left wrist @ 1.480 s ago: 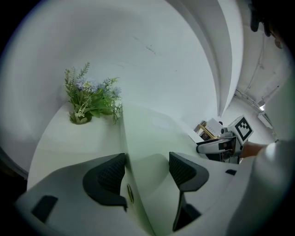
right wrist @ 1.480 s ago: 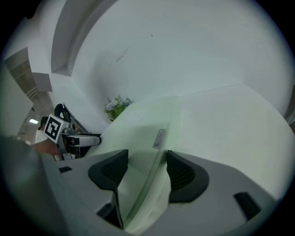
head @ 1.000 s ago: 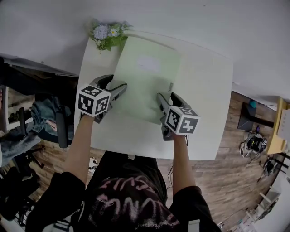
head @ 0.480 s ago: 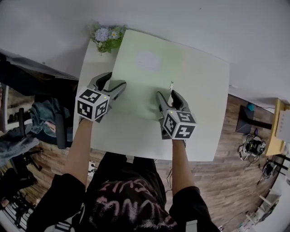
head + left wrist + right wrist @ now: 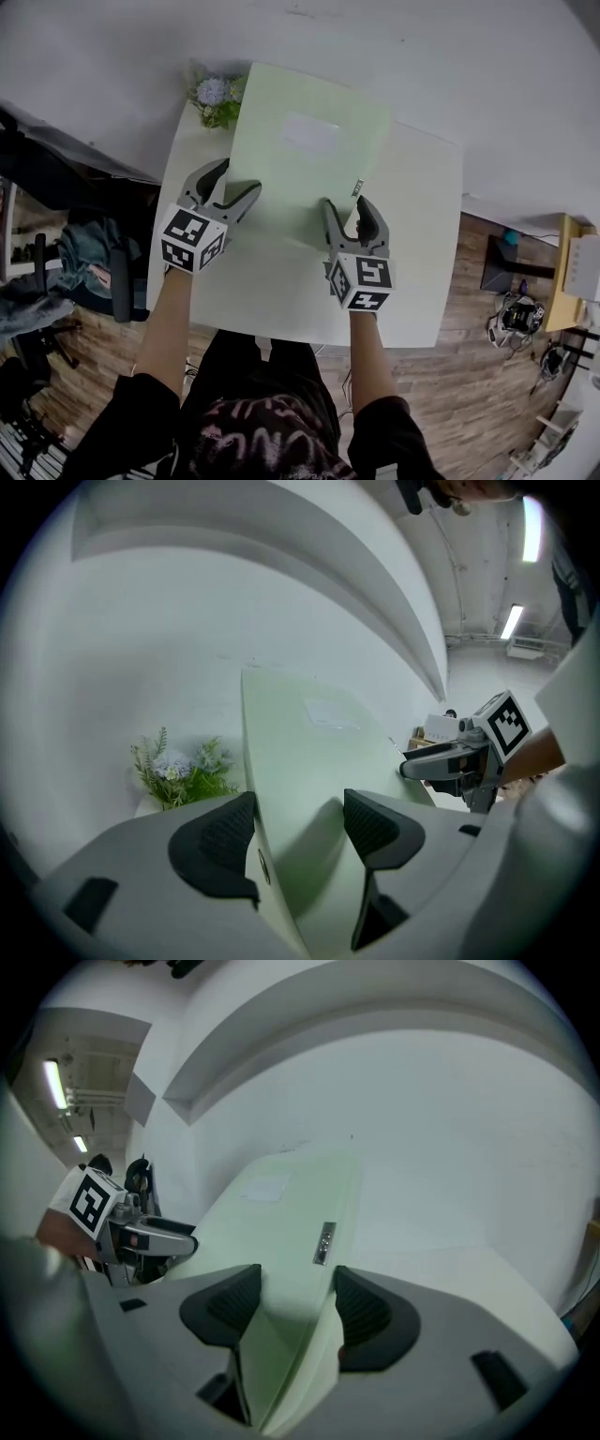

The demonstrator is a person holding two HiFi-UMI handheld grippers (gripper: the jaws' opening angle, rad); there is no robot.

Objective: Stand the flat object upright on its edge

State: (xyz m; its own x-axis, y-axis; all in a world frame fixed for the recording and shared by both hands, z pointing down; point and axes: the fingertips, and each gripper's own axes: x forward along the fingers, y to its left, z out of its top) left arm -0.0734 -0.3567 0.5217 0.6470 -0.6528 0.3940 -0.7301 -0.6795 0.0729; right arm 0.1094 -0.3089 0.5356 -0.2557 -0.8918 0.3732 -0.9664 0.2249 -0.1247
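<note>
Green folder (image 5: 305, 159) tilted above the table (image 5: 412, 262); left claw (image 5: 236, 176), right claw (image 5: 346, 202) each clamped on a side edge.

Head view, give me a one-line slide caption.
The left gripper and right gripper clamp a pale green folder by its side edges, tilted up off the white table.

two grippers (image 5: 236, 178) (image 5: 346, 204), one green board (image 5: 300, 169), one plant (image 5: 217, 94), one table (image 5: 417, 253)
</note>
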